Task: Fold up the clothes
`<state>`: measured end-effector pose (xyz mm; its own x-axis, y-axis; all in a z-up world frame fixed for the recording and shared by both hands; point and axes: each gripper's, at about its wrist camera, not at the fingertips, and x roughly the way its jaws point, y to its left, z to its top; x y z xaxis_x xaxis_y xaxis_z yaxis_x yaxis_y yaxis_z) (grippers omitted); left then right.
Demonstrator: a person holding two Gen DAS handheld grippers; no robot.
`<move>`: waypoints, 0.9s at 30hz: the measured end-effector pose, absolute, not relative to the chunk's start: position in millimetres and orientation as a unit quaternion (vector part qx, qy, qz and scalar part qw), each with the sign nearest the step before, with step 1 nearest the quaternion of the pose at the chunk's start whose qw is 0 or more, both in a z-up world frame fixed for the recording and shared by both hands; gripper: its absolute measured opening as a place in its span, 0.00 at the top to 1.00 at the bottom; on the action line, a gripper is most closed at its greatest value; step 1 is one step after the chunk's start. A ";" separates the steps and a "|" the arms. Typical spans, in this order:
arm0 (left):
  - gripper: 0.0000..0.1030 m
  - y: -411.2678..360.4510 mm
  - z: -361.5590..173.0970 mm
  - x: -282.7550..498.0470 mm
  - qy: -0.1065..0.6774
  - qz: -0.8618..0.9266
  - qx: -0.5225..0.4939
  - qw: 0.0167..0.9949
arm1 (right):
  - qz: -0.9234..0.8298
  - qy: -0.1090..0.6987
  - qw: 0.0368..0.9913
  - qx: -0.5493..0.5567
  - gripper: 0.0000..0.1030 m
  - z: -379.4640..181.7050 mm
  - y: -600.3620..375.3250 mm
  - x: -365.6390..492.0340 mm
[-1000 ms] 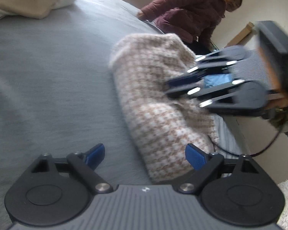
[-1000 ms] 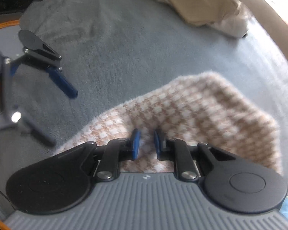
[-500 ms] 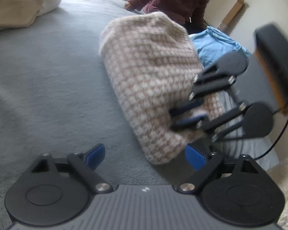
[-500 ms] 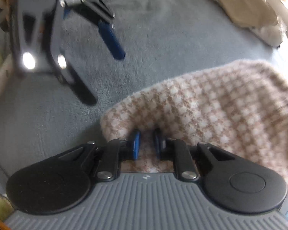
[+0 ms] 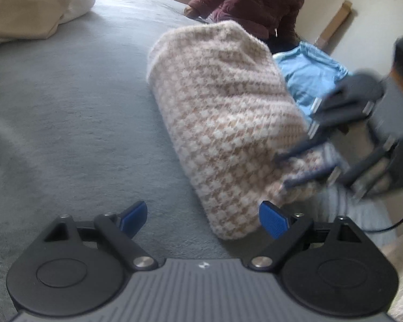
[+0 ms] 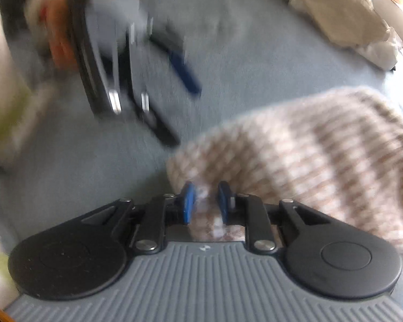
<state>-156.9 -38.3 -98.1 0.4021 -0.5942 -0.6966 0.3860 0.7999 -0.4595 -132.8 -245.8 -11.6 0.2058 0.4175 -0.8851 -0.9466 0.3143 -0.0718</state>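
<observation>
The folded sweater, a fuzzy knit in a tan and cream check, lies as a thick bundle on a grey blanket that covers what looks like a bed. In the left wrist view it runs from near the lower middle up toward the far side, its near end rounded and just beside the right-hand blue pad of the left tongs.

The right tongs have a fold of the sweater's edge between their two blue pads, and the jaws are opening; the gap between the pads is narrow and the cloth fills it. Motion blur makes it hard to tell whether the pads press on the knit on both sides. In the left wrist view the same tool reaches in from the right and meets the sweater's side near its lower end, though that part is smeared too.

The left tongs are spread wide with nothing between them, hanging above the bare blanket just left of the sweater's near end.

Behind the sweater lies a light blue garment. In the far left corner sits a beige and white pile of cloth. At the far edge of the bed a person in a dark red padded jacket leans over it.
</observation>
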 end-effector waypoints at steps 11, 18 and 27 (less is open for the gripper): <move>0.13 -82.5 -116.1 -130.3 0.487 -0.282 -0.108 0.819 | 0.234 0.417 0.786 -0.391 0.74 -61.8 -283.1 -42.0; 0.15 -93.8 -114.3 -129.1 0.488 -0.280 -0.099 0.821 | 0.246 0.374 0.806 -0.386 0.70 10.0 -267.8 -35.2; 0.16 -97.0 -116.9 -124.5 0.483 -0.276 -0.122 0.822 | 0.256 0.434 0.849 -0.158 0.71 -31.7 -281.3 35.0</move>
